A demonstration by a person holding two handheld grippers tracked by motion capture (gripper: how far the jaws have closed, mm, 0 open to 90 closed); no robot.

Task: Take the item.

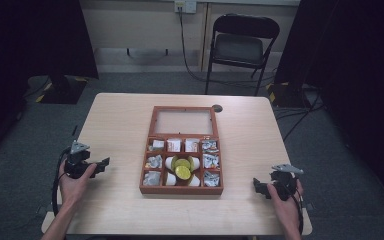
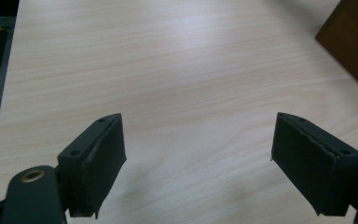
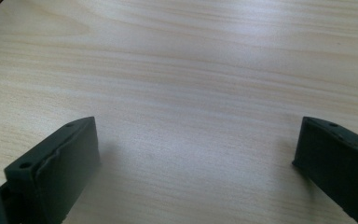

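Note:
A wooden compartment box (image 1: 182, 188) stands in the middle of the light wood table (image 1: 120, 120), its glass lid (image 1: 183, 121) laid open toward the far side. Its compartments hold small wrapped packets (image 1: 210, 161), white cups and a yellow round piece (image 1: 183, 172) in the centre. My left gripper (image 1: 102, 164) rests at the table's left edge, held by a hand, jaws open over bare wood (image 2: 196, 154). At the table's front right my right gripper (image 1: 256, 187) is held the same way, open with nothing between its jaws (image 3: 196, 154). A corner of the box (image 2: 354, 42) shows at the upper right of the left gripper view.
A black folding chair (image 1: 242, 45) stands beyond the table's far edge. Cables (image 1: 190, 60) run over the grey floor behind it. Dark curtains hang at both sides. A small dark round spot (image 1: 217, 108) sits near the box's far right corner.

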